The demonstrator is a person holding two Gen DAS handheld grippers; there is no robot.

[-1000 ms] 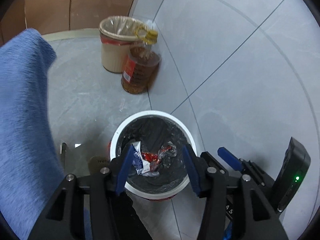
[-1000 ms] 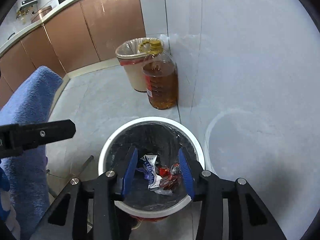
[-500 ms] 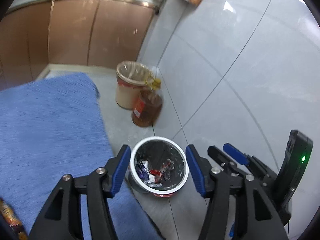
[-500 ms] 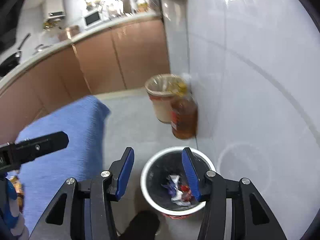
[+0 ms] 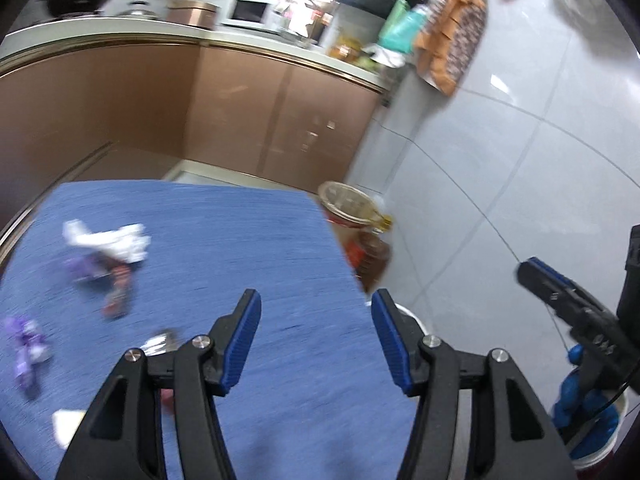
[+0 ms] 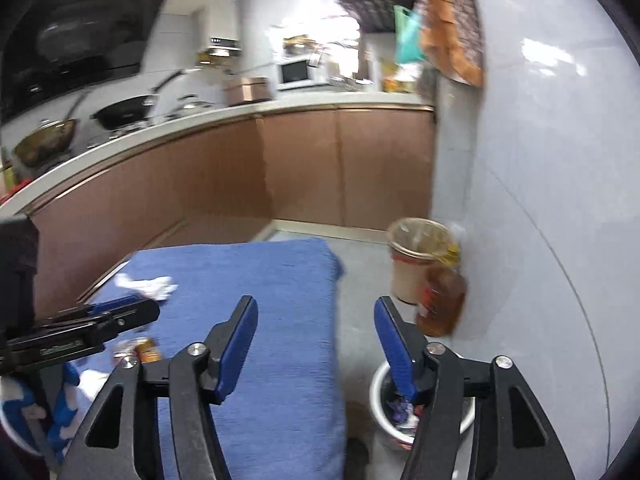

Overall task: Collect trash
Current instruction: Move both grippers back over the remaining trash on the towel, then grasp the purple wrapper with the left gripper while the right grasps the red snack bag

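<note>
My left gripper (image 5: 316, 338) is open and empty above the blue cloth-covered table (image 5: 248, 248). On the cloth lie a crumpled white tissue (image 5: 108, 240), a red wrapper (image 5: 118, 292) and purple wrappers (image 5: 26, 344). My right gripper (image 6: 314, 346) is open and empty, above the table's right edge. The white trash bin (image 6: 382, 384) with a black liner stands on the floor below the right finger, with wrappers (image 6: 402, 412) inside. The tissue shows in the right wrist view too (image 6: 150, 284).
A lined beige bin (image 6: 412, 260) and an oil bottle (image 6: 442, 300) stand by the tiled wall. Brown kitchen cabinets (image 6: 300, 168) run along the back. The left gripper shows in the right wrist view (image 6: 80, 332); the right one in the left wrist view (image 5: 572, 312).
Both grippers have risen and tilted up from over the white bin toward the blue table. The bin has dropped to the lower right; the trash on the cloth has come into view.
</note>
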